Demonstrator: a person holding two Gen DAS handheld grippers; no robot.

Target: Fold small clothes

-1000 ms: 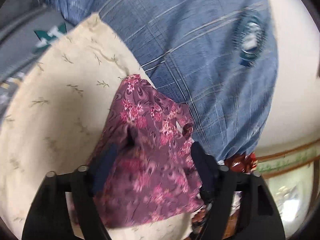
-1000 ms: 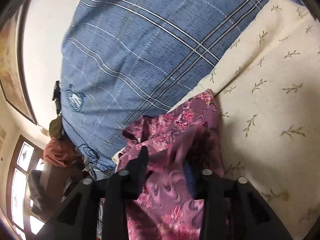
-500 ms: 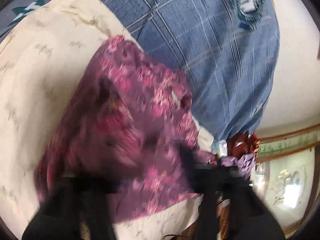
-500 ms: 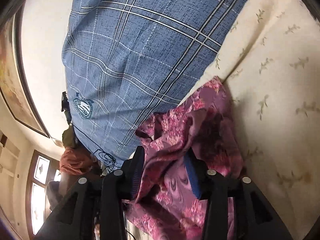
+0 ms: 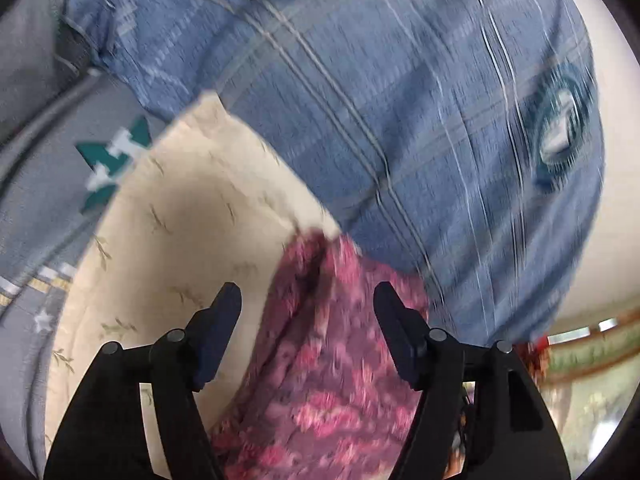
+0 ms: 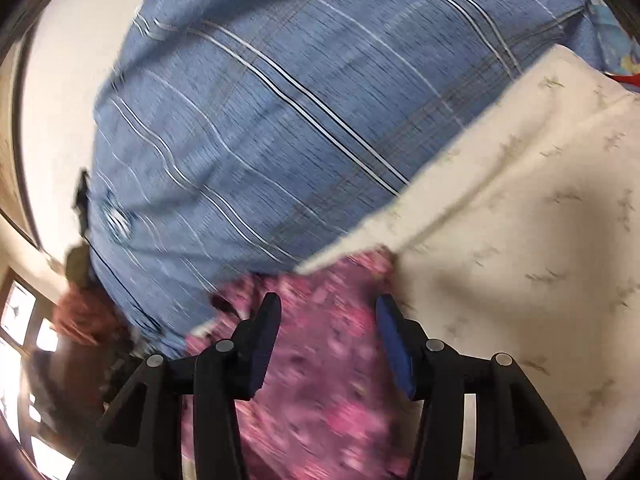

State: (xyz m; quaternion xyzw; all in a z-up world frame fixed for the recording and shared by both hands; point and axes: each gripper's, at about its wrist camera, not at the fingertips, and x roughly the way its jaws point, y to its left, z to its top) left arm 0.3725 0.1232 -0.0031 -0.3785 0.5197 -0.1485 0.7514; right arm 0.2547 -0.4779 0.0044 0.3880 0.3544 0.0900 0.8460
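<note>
A small purple cloth [image 5: 320, 380] with pink flowers lies on a cream sheet [image 5: 180, 220] that has little leaf marks on it. Behind them is a big blue pillow [image 5: 400, 120] with thin stripes and a round badge. A grey cloth [image 5: 44, 184] with a green and white mark sits at the far left of the left wrist view. Both pictures are blurry.

The left gripper [image 5: 307, 296] has its jaws wide, and they are opening. The purple cloth lies below and between the jaws, more to the right side. The right jaw is over the cloth's edge. The left jaw is over the bare cream sheet, apart from the cloth. The pads do not press on the cloth.

In the right wrist view, the right gripper [image 6: 328, 306] has its jaws about half wide, and they are opening too. The purple cloth [image 6: 320, 380] lies below and between them and runs down toward the camera. Its far tip sits near where the cream sheet [image 6: 520, 240] meets the blue pillow [image 6: 280, 120]. The pads stand on each side of the cloth and do not squeeze it. I cannot tell if either pad touches it, because of the blur.
</note>
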